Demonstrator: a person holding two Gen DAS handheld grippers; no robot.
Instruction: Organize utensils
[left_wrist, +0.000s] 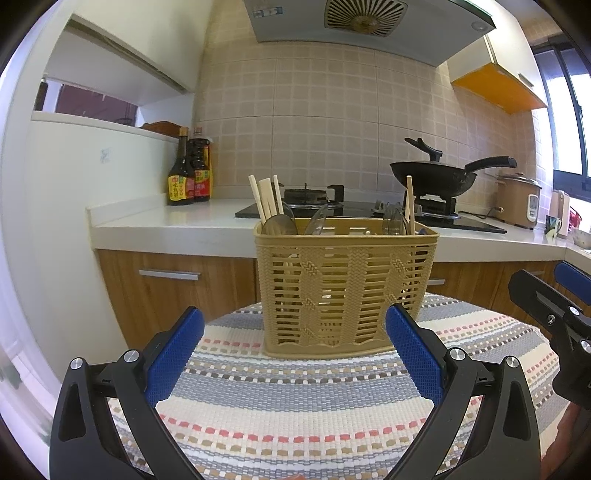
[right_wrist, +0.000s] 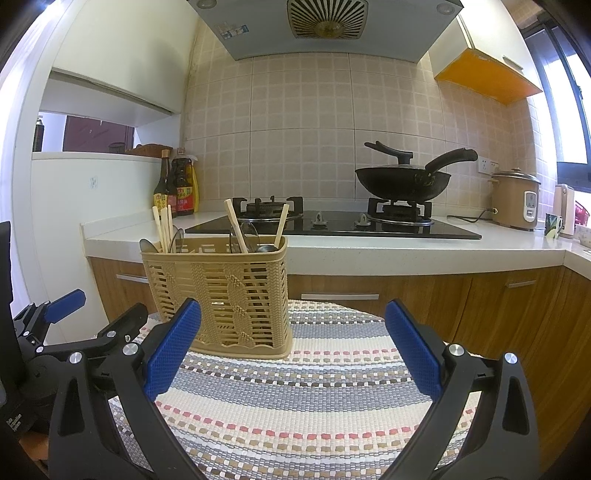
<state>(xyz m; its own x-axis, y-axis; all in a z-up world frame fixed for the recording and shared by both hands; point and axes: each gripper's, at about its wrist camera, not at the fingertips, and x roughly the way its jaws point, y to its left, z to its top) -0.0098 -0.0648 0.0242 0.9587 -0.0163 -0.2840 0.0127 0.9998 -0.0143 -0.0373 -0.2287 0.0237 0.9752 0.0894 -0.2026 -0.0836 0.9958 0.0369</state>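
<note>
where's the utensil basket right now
The tan basket stands on the striped mat, dead ahead of the left gripper; in the right wrist view it sits left of centre.

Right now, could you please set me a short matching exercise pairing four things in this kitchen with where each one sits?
Things:
1. tan basket
2. black wok
3. sauce bottles
4. rice cooker

Places:
A. on the right-hand gas burner
B. at the left end of the counter, by the white wall
C. on the striped mat, holding chopsticks and spoons
D. at the right end of the counter, near the window

Pairs: 1-C, 2-A, 3-B, 4-D
</note>
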